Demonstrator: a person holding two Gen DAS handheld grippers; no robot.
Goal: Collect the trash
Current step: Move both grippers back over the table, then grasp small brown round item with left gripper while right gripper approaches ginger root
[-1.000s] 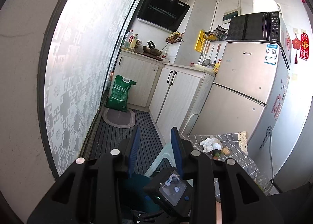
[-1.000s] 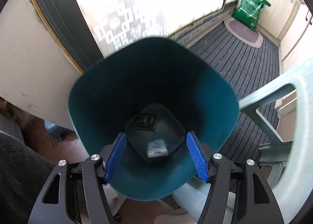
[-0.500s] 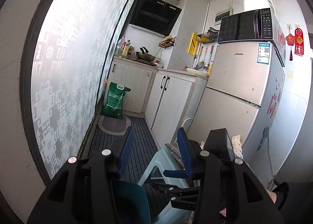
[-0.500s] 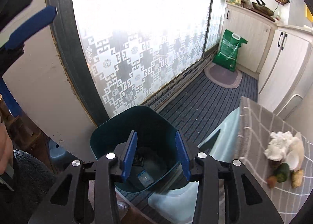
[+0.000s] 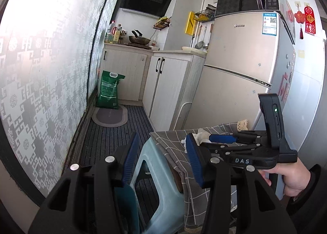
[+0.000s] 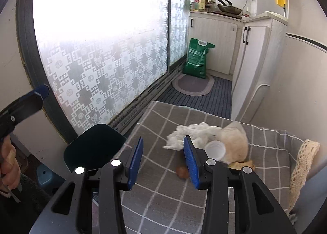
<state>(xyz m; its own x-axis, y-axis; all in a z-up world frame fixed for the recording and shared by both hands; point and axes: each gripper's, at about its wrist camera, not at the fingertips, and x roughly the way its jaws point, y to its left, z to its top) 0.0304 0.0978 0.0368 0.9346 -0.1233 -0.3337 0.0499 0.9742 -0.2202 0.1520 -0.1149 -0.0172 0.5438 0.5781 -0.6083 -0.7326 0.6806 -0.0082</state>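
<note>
1. While the right gripper (image 6: 162, 159) hangs above the grey checked cloth (image 6: 163, 203), its blue jaws stand partly apart with nothing between them; they have just been closing.
2. On this cloth, just past the right jaw, lies the trash: a crumpled white tissue (image 6: 190, 133), a small white cup (image 6: 215, 149) on its side, a pale crumpled bag (image 6: 235, 142) and a small brown piece (image 6: 181, 171).
3. The tissue touches the bag, and the cup lies against both.
4. To the left of the cloth, lower down, stands the dark teal bin (image 6: 96, 146), beside the patterned sliding window (image 6: 106, 74).
5. The left gripper (image 5: 161, 158) is held near the left edge of the cloth (image 5: 173, 140); its jaws are half open and hold nothing, and they have just been opening.
6. Under the cloth, a pale blue plastic stool (image 5: 161, 189) is visible.
7. In the left view, the right gripper (image 5: 221, 138) reaches over the cloth, held by a hand (image 5: 292, 178) in a dark sleeve.
8. Behind the cloth stands the fridge (image 5: 241, 66), and far behind it a green bag (image 6: 197, 58) leans on the cabinet (image 6: 216, 40).
</note>
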